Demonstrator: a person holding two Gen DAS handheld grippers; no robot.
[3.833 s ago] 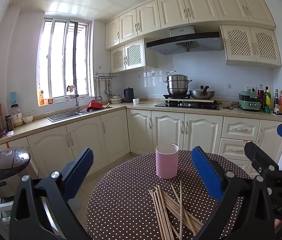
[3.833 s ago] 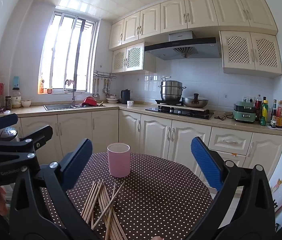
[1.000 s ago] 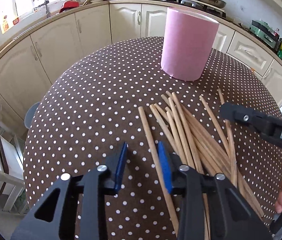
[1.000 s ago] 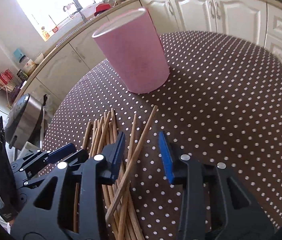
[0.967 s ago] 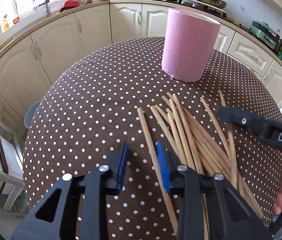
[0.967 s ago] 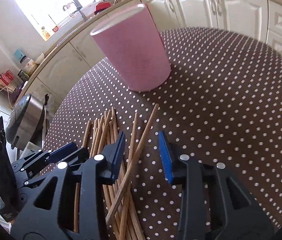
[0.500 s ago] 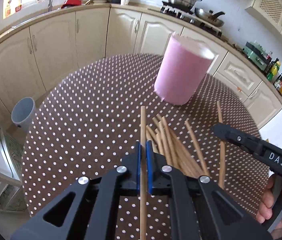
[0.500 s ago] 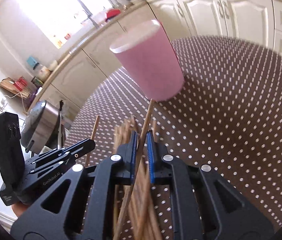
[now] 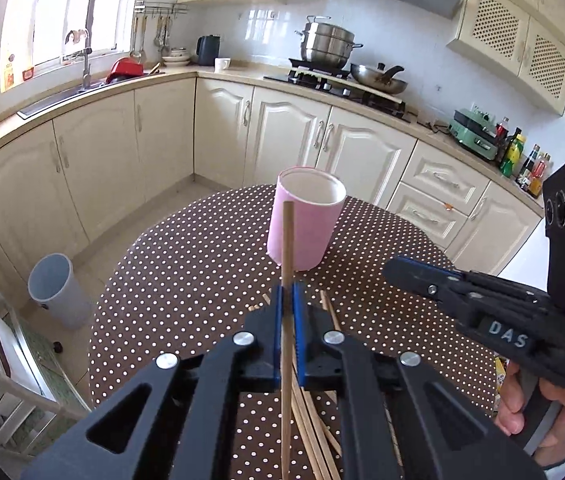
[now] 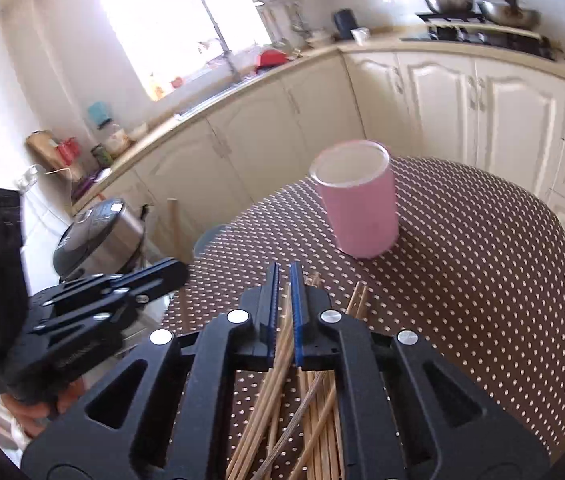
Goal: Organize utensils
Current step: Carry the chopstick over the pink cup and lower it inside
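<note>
Each hand-held gripper clamps one wooden chopstick.
Left hand-held gripper (image 9: pixel 287 300) and right hand-held gripper (image 10: pixel 284 280) pinch a thin wooden chopstick (image 9: pixel 287 240) apiece above the loose wooden chopstick pile (image 10: pixel 314 412); the tall pink cylindrical cup (image 9: pixel 302 224) stands mid-table.

Black gripper (image 9: pixel 287 304), blue pads, silver screws

The thin wooden chopsticks (image 9: pixel 287 248) look smooth and pale. The round pink cup (image 9: pixel 302 224) looks matt. The brown dotted tablecloth (image 9: pixel 186 280) shines a little.
</note>
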